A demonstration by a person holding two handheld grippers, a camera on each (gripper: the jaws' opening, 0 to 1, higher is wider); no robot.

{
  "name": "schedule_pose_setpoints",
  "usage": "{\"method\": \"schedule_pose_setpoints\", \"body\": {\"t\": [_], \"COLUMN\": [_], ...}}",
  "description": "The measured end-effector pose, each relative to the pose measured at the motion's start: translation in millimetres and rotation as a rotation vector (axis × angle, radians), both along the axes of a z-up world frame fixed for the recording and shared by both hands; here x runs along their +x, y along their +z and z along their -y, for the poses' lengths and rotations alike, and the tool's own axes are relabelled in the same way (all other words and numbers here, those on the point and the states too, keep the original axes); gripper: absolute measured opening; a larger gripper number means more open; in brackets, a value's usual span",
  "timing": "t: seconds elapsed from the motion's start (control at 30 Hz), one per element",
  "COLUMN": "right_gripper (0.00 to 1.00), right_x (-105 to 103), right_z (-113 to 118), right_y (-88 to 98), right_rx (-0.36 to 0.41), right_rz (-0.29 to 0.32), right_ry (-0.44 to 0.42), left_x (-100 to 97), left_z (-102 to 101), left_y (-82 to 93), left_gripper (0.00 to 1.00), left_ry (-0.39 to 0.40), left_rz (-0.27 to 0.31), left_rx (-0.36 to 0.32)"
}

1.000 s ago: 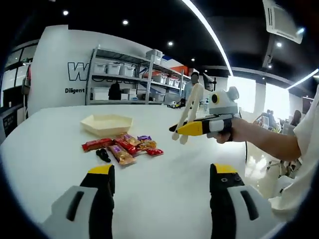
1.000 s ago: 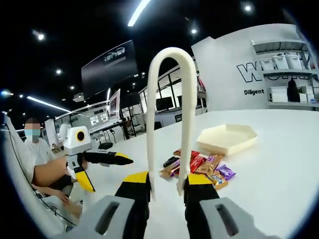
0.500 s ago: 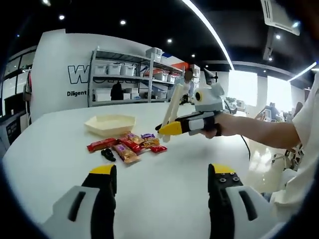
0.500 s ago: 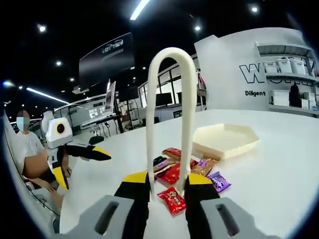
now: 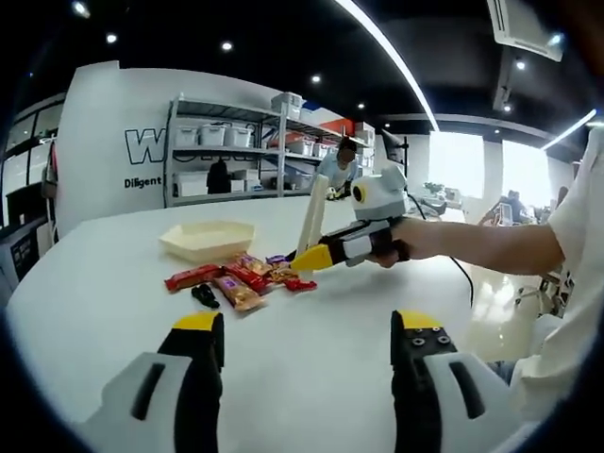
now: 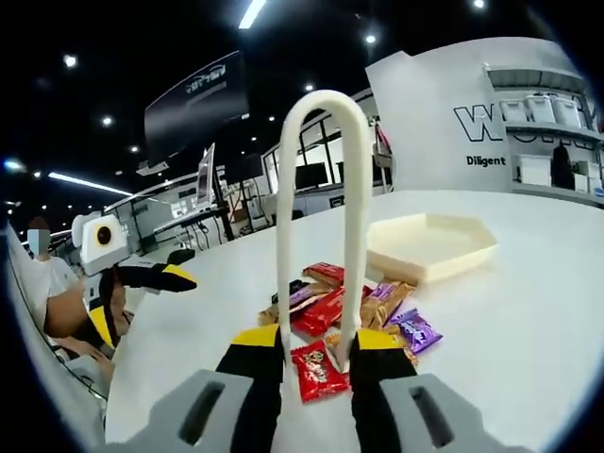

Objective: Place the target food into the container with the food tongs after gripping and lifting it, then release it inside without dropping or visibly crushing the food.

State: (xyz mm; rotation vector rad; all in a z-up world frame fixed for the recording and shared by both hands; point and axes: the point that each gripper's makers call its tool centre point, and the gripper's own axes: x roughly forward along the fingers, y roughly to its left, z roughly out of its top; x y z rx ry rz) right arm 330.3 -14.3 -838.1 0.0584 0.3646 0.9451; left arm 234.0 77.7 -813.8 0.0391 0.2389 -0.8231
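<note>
A pile of wrapped snacks [image 5: 241,276] lies on the white table in front of a cream hexagonal tray [image 5: 208,237]. My right gripper [image 5: 316,257] reaches in from the right, low over the near edge of the pile. It is shut on the cream food tongs [image 5: 310,212], whose bend points up. In the right gripper view the right gripper [image 6: 316,342] clasps the tongs [image 6: 355,189] near their ends. A red packet [image 6: 316,368] lies just under the tong ends, with the snacks [image 6: 377,304] and the tray [image 6: 434,247] beyond. My left gripper [image 5: 307,330] hovers open and holds nothing.
The white table [image 5: 311,377] has bare surface around the pile. The left gripper [image 6: 142,278] and a seated person's arm show at the left of the right gripper view. Metal shelves with bins [image 5: 236,151] stand behind the table.
My right gripper has carried the tongs down and toward the snack pile, so the red packet now sits right at the tong ends. The left gripper has hardly moved.
</note>
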Motion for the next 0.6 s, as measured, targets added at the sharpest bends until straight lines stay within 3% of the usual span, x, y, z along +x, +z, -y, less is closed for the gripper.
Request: {"method": "schedule_pose_setpoints", "body": {"t": [0.33, 0.6], "right_gripper": [0.21, 0.21], "right_x": [-21, -9], "right_z": [-3, -4], "right_y": [1.4, 8.7], "right_rx": [0.016, 0.017], "right_rz": [-0.034, -0.011], "right_ry": [0.021, -0.048], "left_x": [-2.1, -4.0], "left_z": [1, -3], "left_y": [-6.7, -6.5], "left_gripper": [0.7, 0.7], "left_ry": [-0.001, 0.006], "left_rz": [-0.014, -0.009], "left_rx": [-0.018, -0.026]}}
